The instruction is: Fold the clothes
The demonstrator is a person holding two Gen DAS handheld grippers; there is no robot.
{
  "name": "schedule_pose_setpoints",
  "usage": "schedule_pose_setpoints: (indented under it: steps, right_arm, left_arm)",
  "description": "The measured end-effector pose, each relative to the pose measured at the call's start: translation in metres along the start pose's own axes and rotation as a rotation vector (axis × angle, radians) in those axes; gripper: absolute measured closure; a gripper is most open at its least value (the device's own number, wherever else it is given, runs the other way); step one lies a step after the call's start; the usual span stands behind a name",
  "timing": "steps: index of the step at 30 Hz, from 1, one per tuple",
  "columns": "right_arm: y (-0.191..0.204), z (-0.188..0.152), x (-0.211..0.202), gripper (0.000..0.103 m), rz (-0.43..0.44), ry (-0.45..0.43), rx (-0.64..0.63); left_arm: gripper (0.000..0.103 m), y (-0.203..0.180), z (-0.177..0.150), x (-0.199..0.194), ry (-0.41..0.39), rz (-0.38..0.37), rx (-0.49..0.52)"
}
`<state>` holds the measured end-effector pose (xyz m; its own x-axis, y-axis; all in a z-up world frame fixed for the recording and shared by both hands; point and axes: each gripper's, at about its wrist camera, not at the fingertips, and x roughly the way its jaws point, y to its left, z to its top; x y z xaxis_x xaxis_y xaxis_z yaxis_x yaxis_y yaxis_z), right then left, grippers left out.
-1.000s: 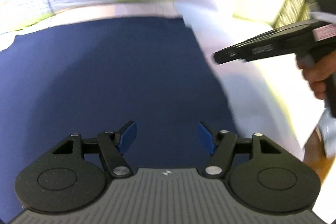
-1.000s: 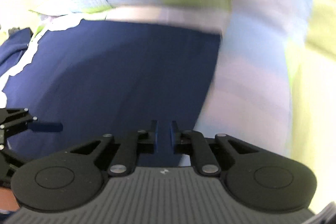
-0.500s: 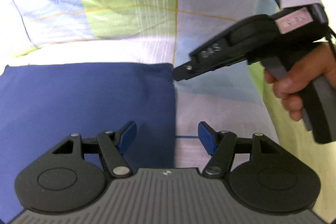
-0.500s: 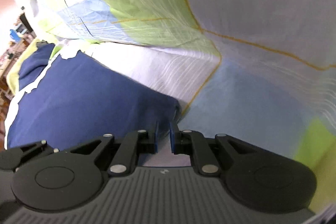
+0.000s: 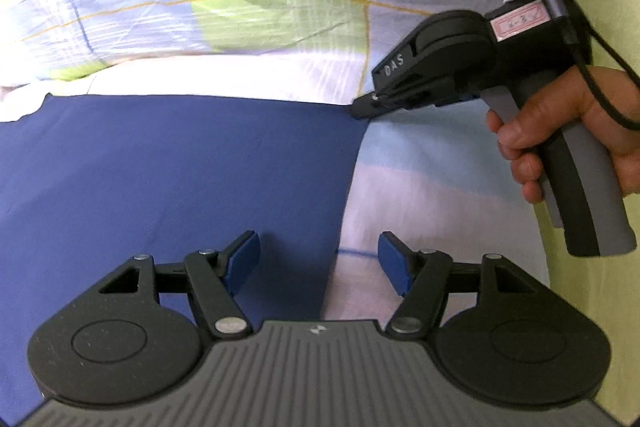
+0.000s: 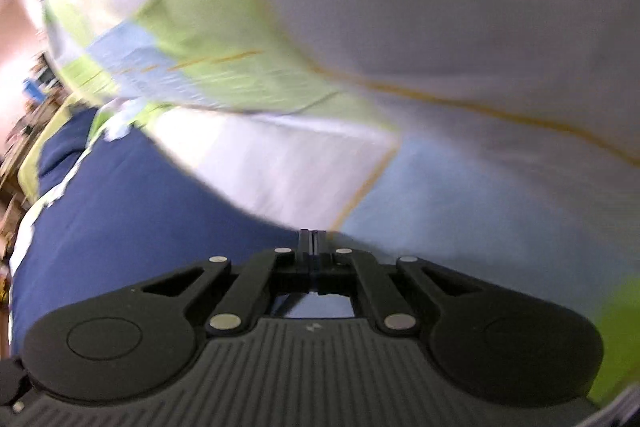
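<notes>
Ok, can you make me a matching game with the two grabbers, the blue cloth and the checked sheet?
Things:
1. left gripper
2. right gripper
3. navy garment
4. checked bedsheet

States:
A. lies flat on the sheet
B. jaws wide open
C. pale blue, green and white, underneath everything
D. jaws shut at the cloth's far corner

Pairs: 1-B, 2-D, 3-A, 4-C

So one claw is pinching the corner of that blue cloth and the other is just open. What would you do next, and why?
Probably close the left claw on the near right edge of the navy garment. Its pads stand open astride that edge, while the right claw is already shut at the far right corner. With both points pinched, that side could likely be lifted and folded over across the patchwork sheet.
</notes>
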<state>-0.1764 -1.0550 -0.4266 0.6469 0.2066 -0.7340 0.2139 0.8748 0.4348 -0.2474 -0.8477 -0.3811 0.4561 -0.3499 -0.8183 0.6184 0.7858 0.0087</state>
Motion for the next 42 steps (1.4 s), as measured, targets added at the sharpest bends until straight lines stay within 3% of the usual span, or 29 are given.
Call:
schedule_pose_setpoints:
  steps: [4, 6, 8, 12, 15, 18, 21, 22, 25, 27, 30, 34, 36, 39, 42]
  right_arm:
    - [0.004, 0.005, -0.003, 0.1, -0.048, 0.029, -0.005]
    - [0.011, 0.008, -0.022, 0.094, -0.162, 0.027, -0.028]
    - [0.032, 0.004, -0.041, 0.094, -0.131, -0.025, -0.122]
    - [0.084, -0.013, -0.022, 0.089, 0.072, 0.02, -0.26]
    - [0.1, -0.04, 0.01, 0.088, -0.027, 0.114, -0.364]
    - [0.083, -0.058, -0.007, 0.088, -0.127, 0.103, -0.302]
    - [0.077, -0.074, -0.045, 0.082, -0.299, 0.183, -0.258]
    - [0.077, -0.079, -0.054, 0.078, -0.313, 0.197, -0.251]
    - [0.095, -0.109, -0.115, 0.07, -0.265, 0.243, -0.203]
    - [0.114, -0.126, -0.135, 0.056, -0.244, 0.262, -0.228]
    - [0.142, -0.142, -0.156, 0.049, -0.175, 0.284, -0.251]
    - [0.177, -0.131, -0.159, 0.041, -0.068, 0.308, -0.292]
    - [0.199, -0.118, -0.164, 0.038, 0.02, 0.285, -0.398]
    - [0.222, -0.097, -0.17, 0.035, 0.083, 0.263, -0.534]
    - [0.243, -0.071, -0.199, 0.03, 0.132, 0.22, -0.646]
  left_arm:
    - [0.036, 0.011, -0.021, -0.029, 0.007, -0.001, -0.036]
    - [0.035, 0.018, -0.033, -0.046, -0.001, 0.014, -0.054]
    - [0.035, 0.027, -0.048, -0.064, -0.018, 0.059, -0.075]
    - [0.035, 0.054, -0.088, -0.083, 0.008, 0.232, -0.15]
    - [0.035, 0.063, -0.111, -0.084, 0.046, 0.275, -0.213]
    - [0.035, 0.064, -0.152, -0.092, 0.175, 0.207, -0.366]
    - [0.035, 0.047, -0.164, -0.118, 0.212, 0.154, -0.326]
    - [0.034, 0.041, -0.165, -0.126, 0.227, 0.132, -0.304]
    - [0.034, 0.045, -0.157, -0.148, 0.26, 0.073, -0.344]
    - [0.034, 0.057, -0.144, -0.169, 0.255, 0.102, -0.425]
    - [0.033, 0.08, -0.128, -0.188, 0.255, 0.197, -0.555]
    - [0.033, 0.101, -0.108, -0.213, 0.212, 0.324, -0.74]
    - [0.033, 0.108, -0.104, -0.222, 0.192, 0.371, -0.796]
    - [0.033, 0.096, -0.083, -0.243, 0.175, 0.481, -0.886]
    - [0.032, 0.073, -0.056, -0.269, 0.172, 0.534, -0.926]
